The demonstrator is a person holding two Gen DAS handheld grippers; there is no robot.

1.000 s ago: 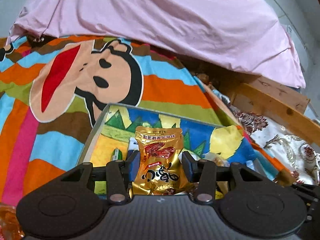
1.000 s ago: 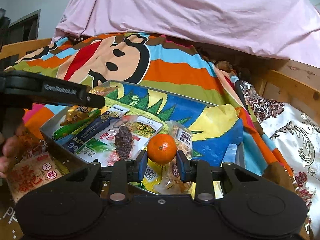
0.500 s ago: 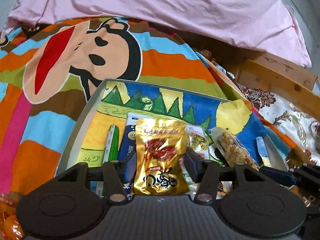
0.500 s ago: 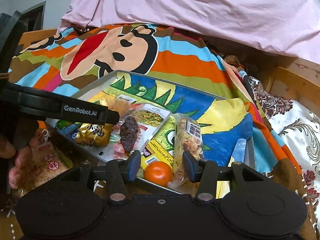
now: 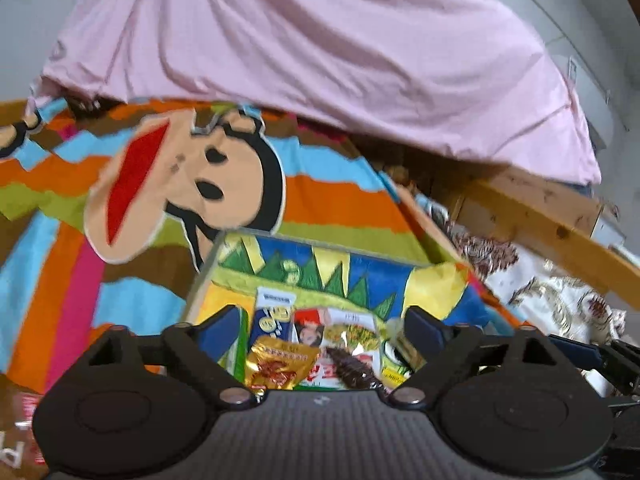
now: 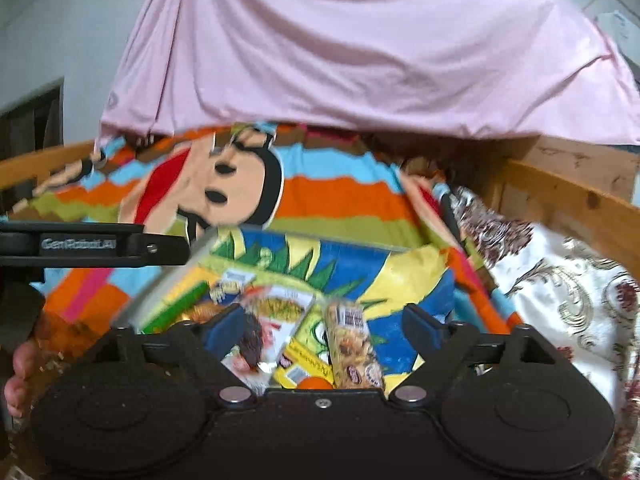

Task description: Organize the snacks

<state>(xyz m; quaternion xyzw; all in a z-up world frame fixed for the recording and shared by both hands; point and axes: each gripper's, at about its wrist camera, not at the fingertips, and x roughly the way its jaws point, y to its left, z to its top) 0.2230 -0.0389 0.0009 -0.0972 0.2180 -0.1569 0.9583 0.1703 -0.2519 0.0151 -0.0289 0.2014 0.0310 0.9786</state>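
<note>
Both tools, left point(image 5: 318, 330) & right point(image 6: 320, 326), gape empty above tray point(image 5: 202, 280); gold packet point(image 5: 280, 368) and orange point(image 6: 316, 384) lie inside.

Striped monkey blanket point(image 5: 328, 200) carries the snack tray point(image 5: 202, 276)
</note>
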